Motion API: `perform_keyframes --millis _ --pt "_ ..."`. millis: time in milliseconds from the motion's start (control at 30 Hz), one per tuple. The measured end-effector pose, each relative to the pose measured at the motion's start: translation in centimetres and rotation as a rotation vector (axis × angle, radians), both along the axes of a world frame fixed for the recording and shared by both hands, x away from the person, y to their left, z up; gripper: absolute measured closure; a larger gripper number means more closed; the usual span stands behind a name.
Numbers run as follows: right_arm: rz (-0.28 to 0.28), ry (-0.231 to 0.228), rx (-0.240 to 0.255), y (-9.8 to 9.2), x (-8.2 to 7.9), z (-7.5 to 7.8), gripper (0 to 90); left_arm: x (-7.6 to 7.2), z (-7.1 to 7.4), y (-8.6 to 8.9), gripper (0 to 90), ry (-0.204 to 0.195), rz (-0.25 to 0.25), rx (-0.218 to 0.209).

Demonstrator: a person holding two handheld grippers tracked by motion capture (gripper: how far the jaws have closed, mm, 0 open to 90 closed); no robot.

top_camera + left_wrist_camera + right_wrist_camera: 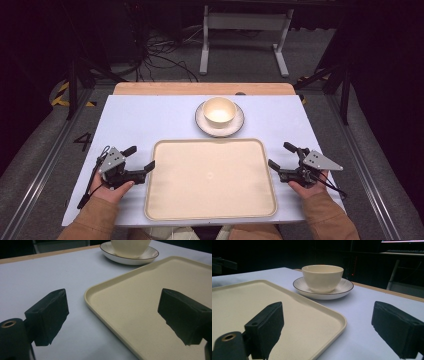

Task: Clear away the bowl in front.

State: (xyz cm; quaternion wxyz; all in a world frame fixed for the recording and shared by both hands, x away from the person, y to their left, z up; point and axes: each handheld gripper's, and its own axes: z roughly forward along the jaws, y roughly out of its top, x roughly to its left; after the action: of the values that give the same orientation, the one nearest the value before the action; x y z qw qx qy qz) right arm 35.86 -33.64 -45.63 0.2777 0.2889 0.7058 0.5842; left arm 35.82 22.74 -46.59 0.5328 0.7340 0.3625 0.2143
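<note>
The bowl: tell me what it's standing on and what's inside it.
The bowl stands on a white plate with a dark rim, beyond the tray. What shows of its inside looks empty; in the right gripper view the wall hides the bottom.

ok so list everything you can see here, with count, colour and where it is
cream rectangular plastic tray: 1, cream, centre of the table near the person, bare
cream round ceramic bowl: 1, cream, standing on the saucer
white ceramic saucer with a dark rim: 1, white, just beyond the tray's far edge
pale blue table top: 1, pale blue, with a wooden strip at the far edge
white metal stand: 1, white, on the floor beyond the table
black cables: several, black, on the floor at far left
left gripper: 1, black, left of the tray, fingers open
right gripper: 1, black, right of the tray, fingers open
</note>
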Motion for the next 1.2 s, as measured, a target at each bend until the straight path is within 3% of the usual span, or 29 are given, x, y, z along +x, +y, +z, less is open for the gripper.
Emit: perform_keyframes --millis 767,1200 --pt "-0.003 0.008 0.002 0.0 0.1 0.0 11.8 -0.6 2.4 0.0 11.2 -0.030 0.002 -0.072" --pt "0.005 0.016 0.002 0.0 0.2 0.0 11.2 -0.8 4.0 0.1 12.0 -0.026 0.009 -0.087"
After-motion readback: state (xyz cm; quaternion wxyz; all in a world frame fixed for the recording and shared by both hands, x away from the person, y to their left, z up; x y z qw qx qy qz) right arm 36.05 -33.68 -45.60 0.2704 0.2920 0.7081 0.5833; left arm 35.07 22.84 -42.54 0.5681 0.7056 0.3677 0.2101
